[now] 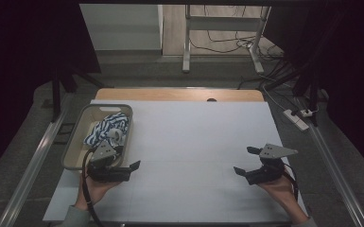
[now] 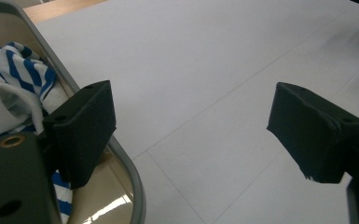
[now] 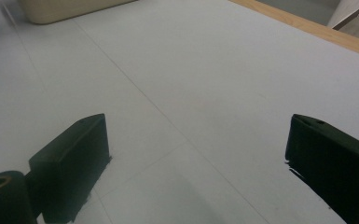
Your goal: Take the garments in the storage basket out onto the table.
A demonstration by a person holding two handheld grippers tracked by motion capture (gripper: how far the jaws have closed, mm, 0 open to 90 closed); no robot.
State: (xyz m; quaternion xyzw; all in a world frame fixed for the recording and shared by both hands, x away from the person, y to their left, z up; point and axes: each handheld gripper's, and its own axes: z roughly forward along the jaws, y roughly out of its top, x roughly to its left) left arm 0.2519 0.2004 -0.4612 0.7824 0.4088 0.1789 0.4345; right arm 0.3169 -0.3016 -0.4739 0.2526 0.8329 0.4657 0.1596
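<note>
Striped cloth [image 1: 108, 126] lay bunched in the beige bin [image 1: 73, 137] at the table's left side, blue and white. Nearest, left gripper [image 1: 131, 169] sat by the bin's near end, jaws wide apart, nothing between them; one jaw hung over the bin rim just beside the cloth. Right gripper [image 1: 245, 161] rested well apart on the white table [image 1: 194, 142], jaws spread, empty. Wooden edge [image 1: 179, 94] beyond.

Blue-and-white striped cloth [image 1: 108, 126] lies in a beige basket [image 1: 75, 142] on a white table [image 1: 194, 156].
</note>
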